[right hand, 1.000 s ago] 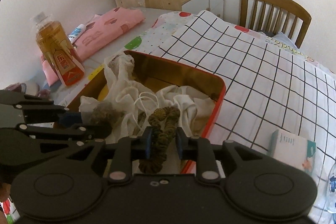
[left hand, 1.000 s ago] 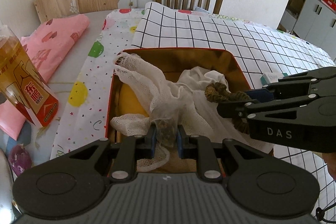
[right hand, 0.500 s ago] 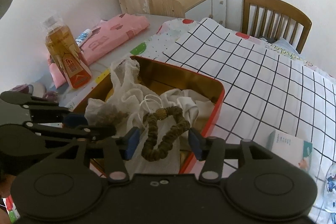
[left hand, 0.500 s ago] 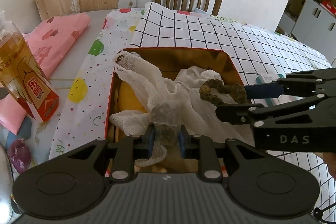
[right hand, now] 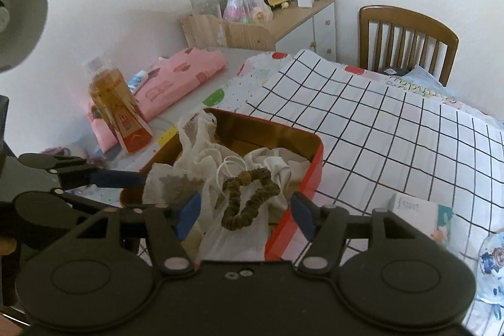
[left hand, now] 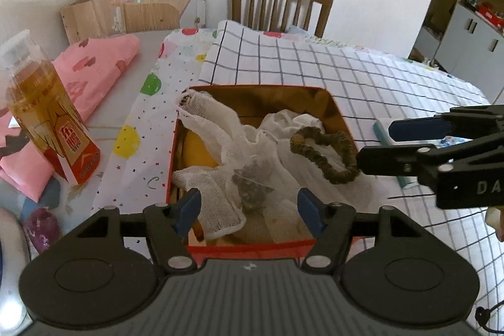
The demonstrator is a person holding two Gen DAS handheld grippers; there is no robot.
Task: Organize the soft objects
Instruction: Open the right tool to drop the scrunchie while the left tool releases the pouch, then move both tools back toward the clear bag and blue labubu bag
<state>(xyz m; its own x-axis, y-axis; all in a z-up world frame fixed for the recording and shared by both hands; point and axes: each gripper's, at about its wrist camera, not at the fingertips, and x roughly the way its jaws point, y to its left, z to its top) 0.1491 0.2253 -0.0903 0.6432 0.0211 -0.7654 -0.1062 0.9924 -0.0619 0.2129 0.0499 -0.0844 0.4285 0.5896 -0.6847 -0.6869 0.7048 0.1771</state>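
Fingers (left hand: 189, 207) of our left gripper (left hand: 249, 210) stand wide apart with nothing between the pads; our right gripper (right hand: 244, 211) is spread just as wide and grips nothing. Between the left fingers, in the red tin (left hand: 252, 244), lies the gauze pouch (left hand: 249, 185) with dark filling, loose on a heap of white cloth (left hand: 283, 128). The olive scrunchie (right hand: 247, 197) sits on top of that heap toward the right side, close to the right gripper's lower finger.

We judge the risks to come from the pile itself — it stands about level with the rim, and the gauze tail (left hand: 195, 103) hangs over the far left corner. A careless pull-back could snag the mesh and drag the pouch out; the scrunchie could roll over the wall onto the checked cloth (left hand: 346, 68). Beyond the tin, the tea bottle (left hand: 47, 112) stands near our left side — a wide swing could tip it
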